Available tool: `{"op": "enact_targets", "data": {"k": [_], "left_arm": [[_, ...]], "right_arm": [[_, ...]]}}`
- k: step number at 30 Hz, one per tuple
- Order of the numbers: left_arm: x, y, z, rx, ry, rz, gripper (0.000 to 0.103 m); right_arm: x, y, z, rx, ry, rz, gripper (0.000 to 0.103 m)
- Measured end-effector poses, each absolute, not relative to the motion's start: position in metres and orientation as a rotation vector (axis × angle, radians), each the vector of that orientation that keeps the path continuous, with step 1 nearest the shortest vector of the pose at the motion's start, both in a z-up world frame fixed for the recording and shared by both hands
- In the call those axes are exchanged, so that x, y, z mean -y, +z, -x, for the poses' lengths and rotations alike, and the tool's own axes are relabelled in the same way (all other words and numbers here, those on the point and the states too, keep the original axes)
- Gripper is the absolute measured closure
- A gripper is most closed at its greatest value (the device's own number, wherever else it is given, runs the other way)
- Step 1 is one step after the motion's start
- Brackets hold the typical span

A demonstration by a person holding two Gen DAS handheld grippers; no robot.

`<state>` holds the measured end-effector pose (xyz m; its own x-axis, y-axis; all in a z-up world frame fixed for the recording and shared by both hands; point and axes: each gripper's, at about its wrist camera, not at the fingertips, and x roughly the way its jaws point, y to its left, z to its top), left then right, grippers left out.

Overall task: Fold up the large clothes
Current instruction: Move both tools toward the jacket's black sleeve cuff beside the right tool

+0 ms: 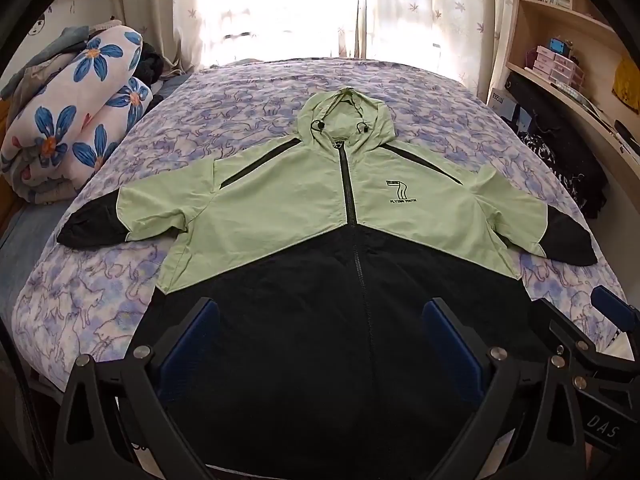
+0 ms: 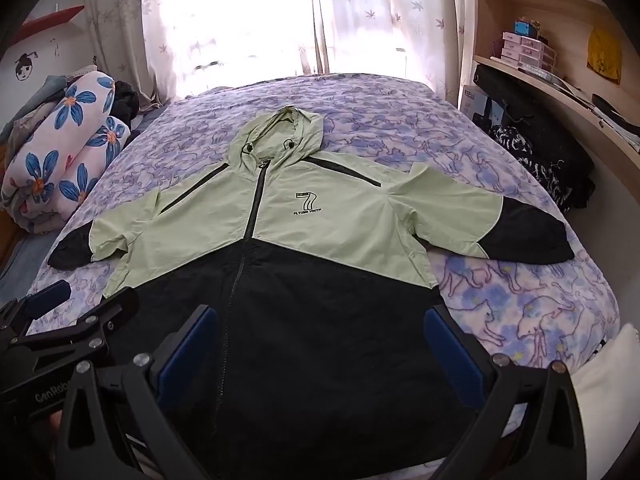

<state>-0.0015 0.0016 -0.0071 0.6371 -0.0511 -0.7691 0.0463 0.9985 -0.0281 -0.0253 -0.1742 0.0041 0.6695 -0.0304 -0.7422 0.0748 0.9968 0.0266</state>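
Folding has not begun yet. The green and black jacket (image 1: 320, 216) lies flat on the bed (image 1: 248, 92), zipped up, both sleeves spread out and the hood at the top. The left gripper (image 1: 316, 332) and right gripper (image 2: 320, 340) hover above its hem, fingers wide and holding nothing.

You see the bed (image 1: 248, 92) in its purple-printed cover, the green-and-black hooded jacket (image 1: 280, 216) spread flat on it, sleeves out.

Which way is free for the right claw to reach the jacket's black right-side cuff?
Probably yes: the right claw is open, and the black cuff lies bare on the bedspread, nothing between them.
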Motion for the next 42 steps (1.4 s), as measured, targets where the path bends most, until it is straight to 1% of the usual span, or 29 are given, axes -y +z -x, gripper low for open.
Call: {"op": "enact_targets", "data": {"k": [18,24,29,42], "left_arm": [[0.000,-0.014,0.003,-0.906,-0.042,0.001,0.003],[0.005,-0.017,0.001,-0.906,-0.019,-0.039,0.002],[0.006,-0.016,-0.006,-0.909,-0.043,-0.013,0.002],[0.015,-0.006,-0.032,-0.852,-0.061,0.023,0.002]], "right_arm": [[0.177,-0.007,0.028,-0.851,-0.054,-0.070,0.000],[0.180,-0.009,0.026,-0.861,-0.058,-0.067,0.000],[0.187,-0.009,0.019,-0.860,-0.051,-0.094,0.000],[0.201,-0.008,-0.005,-0.854,-0.008,-0.117,0.000]]}}
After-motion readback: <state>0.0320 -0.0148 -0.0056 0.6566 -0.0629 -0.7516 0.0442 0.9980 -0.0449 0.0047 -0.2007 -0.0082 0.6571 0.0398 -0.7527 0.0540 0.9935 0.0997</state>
